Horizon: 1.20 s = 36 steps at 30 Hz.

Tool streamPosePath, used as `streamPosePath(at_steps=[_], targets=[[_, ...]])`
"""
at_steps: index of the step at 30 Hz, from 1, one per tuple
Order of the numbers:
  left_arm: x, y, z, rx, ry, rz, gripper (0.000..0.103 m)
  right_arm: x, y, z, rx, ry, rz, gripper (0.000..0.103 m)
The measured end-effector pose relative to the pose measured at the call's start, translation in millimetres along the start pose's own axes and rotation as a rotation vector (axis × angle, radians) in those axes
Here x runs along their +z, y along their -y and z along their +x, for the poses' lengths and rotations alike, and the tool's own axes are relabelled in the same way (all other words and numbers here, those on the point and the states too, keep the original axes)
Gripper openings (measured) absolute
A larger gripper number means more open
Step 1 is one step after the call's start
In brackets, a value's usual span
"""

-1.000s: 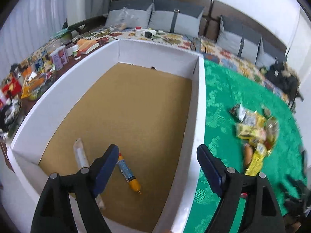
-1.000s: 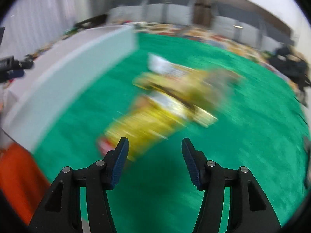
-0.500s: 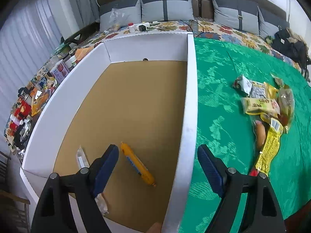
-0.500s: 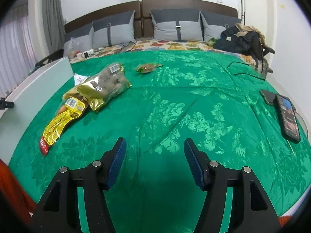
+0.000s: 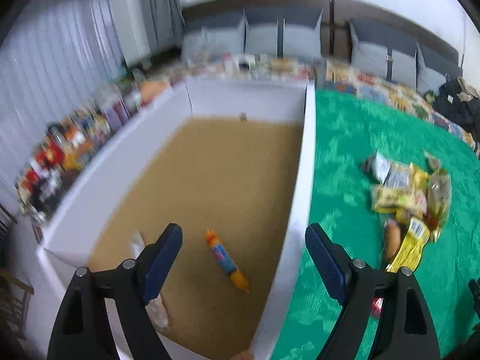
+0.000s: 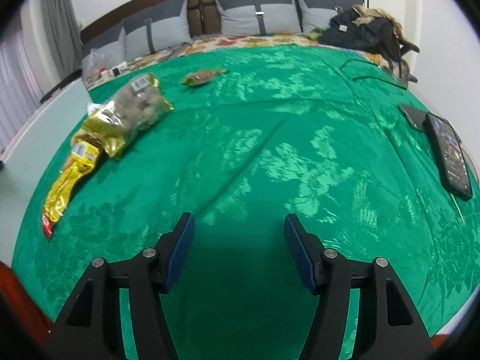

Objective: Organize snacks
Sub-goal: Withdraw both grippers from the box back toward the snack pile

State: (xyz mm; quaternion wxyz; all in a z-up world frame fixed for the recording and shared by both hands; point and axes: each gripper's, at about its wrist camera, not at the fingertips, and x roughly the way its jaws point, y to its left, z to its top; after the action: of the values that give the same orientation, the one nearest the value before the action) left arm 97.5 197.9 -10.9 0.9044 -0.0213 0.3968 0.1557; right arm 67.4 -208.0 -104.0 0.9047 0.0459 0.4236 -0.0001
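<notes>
My left gripper (image 5: 243, 232) hangs open over the near end of a white box (image 5: 303, 180) with a brown floor, nothing between its fingers. On that floor lie an orange-and-blue sausage stick (image 5: 226, 261) and a clear packet (image 5: 136, 241), partly hidden behind my left finger. A pile of yellow and gold snack packets (image 5: 405, 198) lies on the green bedcover right of the box. My right gripper (image 6: 239, 220) is open and empty above bare green cover; the gold bag (image 6: 138, 105) and a long yellow packet (image 6: 69, 180) lie far to its left. A small packet (image 6: 204, 76) lies further back.
Two phones (image 6: 450, 153) lie at the right edge of the green cover (image 6: 270, 150), with a cable behind them. A black bag (image 6: 369, 30) and grey pillows (image 6: 258, 18) are at the headboard. Many small items (image 5: 75, 144) crowd the strip left of the box.
The right view has swung off the snack pile, which went from the centre to the far left; its jaws stand slightly wider. The left view shifted a little over the box and is blurred.
</notes>
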Motion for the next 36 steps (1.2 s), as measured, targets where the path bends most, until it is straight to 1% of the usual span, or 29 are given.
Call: streamPosePath(at_steps=[1,3,4,6,7,8,9,10,13,15,16,17,19,24,32,34,36], targets=[[1,5,-10,-0.008,0.034,0.01,0.086,-1,1,1,-0.002,-0.006,0.0,0.065],[2,18,-29,-0.059,0.082,0.034,0.091,-1,1,1,-0.008,-0.013,-0.004,0.065],[2,29,-40,-0.097,0.106,0.052,0.093,-2,0,2,-0.011,-0.018,-0.009,0.065],[1,42,-52,-0.157,0.124,0.073,0.103,-2,-2,4,-0.014,-0.026,-0.017,0.065],[-2,53,-58,-0.217,0.122,0.088,0.103,-2,-3,5,-0.016,-0.032,-0.023,0.067],[-5,61,-61,-0.253,0.112,0.099,0.103,-3,-4,5,-0.018,-0.034,-0.029,0.069],[-7,68,-63,-0.287,0.097,0.112,0.103,-3,-5,5,-0.02,-0.034,-0.035,0.069],[-13,80,-61,-0.332,0.063,0.13,0.103,-4,-6,5,-0.024,-0.035,-0.043,0.069],[-30,103,-50,-0.392,-0.011,0.154,0.103,-6,-8,6,-0.033,-0.039,-0.061,0.071],[-43,115,-44,-0.402,-0.049,0.166,0.103,-7,-10,6,-0.043,-0.039,-0.074,0.072],[-52,120,-37,-0.412,-0.081,0.173,0.103,-7,-10,6,-0.046,-0.038,-0.078,0.073],[-59,125,-33,-0.416,-0.099,0.176,0.103,-8,-11,6,-0.042,-0.036,-0.08,0.075],[-75,130,-23,-0.413,-0.136,0.182,0.103,-9,-11,6,-0.037,-0.029,-0.078,0.077],[-100,136,-10,-0.413,-0.182,0.181,0.103,-10,-12,7,-0.035,-0.019,-0.081,0.08],[-105,132,1,-0.449,-0.206,0.184,0.103,-11,-16,8,-0.043,-0.008,-0.086,0.083],[-103,138,5,-0.449,-0.209,0.21,0.103,-11,-17,8,-0.044,-0.005,-0.085,0.084],[-97,147,8,-0.434,-0.195,0.256,0.103,-11,-17,8,-0.045,-0.001,-0.084,0.085]])
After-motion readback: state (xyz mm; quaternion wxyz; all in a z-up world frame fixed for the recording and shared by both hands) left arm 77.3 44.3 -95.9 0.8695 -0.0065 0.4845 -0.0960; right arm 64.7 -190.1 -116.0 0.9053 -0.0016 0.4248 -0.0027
